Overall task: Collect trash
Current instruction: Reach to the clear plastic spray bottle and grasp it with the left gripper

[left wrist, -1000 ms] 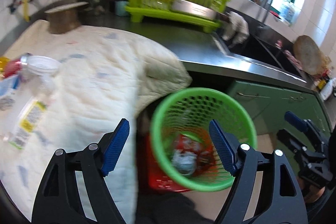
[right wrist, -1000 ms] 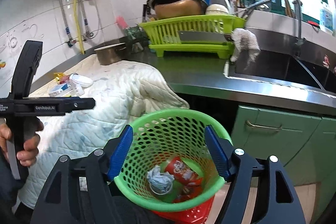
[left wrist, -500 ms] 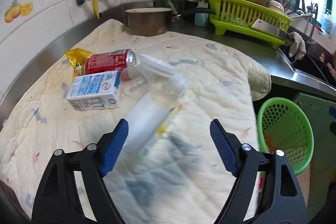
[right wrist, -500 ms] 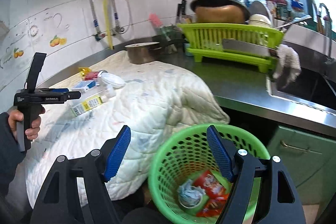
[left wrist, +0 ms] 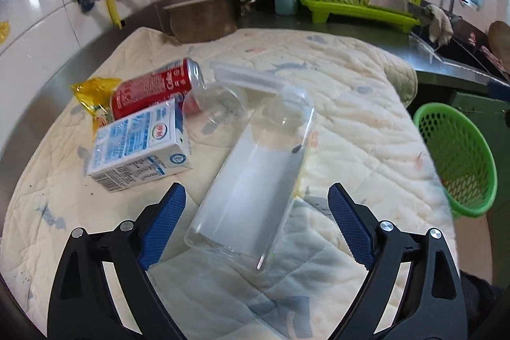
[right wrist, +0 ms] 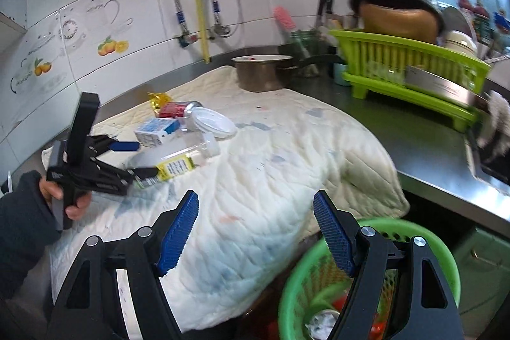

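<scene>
Task judged partly done. Some trash is already seen in the green bin (right wrist: 379, 273), which sits off the counter edge, below the quilt (right wrist: 287, 168): a crumpled white piece and red wrappers at its bottom, blurred, so no exact count.

Still left on the quilt, grouped near the far-left side:
- clear bottle (left wrist: 251, 180), lying on its side, cap end away from the camera
- milk carton (left wrist: 140, 145), just beside the bottle
- red can (left wrist: 156, 88), on its side, behind the carton and touching it
- yellow wrapper (left wrist: 92, 97), at the can's left
- clear lid (left wrist: 245, 78), near the bottle's far end

So approx. 5 items are left to be moved.

L gripper (left wrist: 255, 212) is held low over the quilt w/ fingers wide apart; the bottle's base lies between them, not yet touched as far as can be told. Bottle is judged the next pick.

R gripper (right wrist: 255, 231) is held above the bin rim, fingers spread, nothing between them.

Bin is well apart from the trash pile, so each item has to be carried across the quilt.
</scene>
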{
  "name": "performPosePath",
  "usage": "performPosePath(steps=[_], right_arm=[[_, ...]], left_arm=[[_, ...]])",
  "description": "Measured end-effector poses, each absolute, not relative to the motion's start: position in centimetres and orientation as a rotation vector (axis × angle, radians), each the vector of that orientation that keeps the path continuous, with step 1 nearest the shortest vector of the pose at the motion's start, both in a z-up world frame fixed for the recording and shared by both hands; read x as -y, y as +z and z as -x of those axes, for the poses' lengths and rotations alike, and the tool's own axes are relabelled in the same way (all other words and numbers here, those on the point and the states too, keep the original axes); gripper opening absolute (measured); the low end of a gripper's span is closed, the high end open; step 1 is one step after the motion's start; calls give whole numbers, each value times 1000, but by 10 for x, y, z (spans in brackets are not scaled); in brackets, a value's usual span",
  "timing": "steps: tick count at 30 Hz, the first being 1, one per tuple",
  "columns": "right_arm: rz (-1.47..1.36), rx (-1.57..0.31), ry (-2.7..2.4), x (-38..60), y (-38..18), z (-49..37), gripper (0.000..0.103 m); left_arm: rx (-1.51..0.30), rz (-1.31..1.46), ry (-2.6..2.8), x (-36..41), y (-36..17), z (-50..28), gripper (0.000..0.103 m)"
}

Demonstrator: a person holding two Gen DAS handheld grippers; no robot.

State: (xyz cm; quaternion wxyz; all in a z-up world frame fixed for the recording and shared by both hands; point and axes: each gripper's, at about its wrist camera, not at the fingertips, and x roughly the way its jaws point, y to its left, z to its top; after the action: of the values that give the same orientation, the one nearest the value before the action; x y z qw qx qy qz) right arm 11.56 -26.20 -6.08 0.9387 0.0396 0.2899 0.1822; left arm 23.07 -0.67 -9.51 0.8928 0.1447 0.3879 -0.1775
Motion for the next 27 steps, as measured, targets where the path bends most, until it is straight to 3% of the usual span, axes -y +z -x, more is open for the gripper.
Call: performPosePath(steps=[13, 19, 27], right_arm=[[68, -600, 525, 190, -44, -180, 72], [132, -605, 563, 161, -45, -209, 63], [183, -644, 591, 136, -59, -240, 48]], left_arm=[[-828, -283, -405, 3, -113, -240, 69], [-823, -266, -404, 1, -110, -230, 58], [-813, -208, -381, -16, -98, -196, 55]])
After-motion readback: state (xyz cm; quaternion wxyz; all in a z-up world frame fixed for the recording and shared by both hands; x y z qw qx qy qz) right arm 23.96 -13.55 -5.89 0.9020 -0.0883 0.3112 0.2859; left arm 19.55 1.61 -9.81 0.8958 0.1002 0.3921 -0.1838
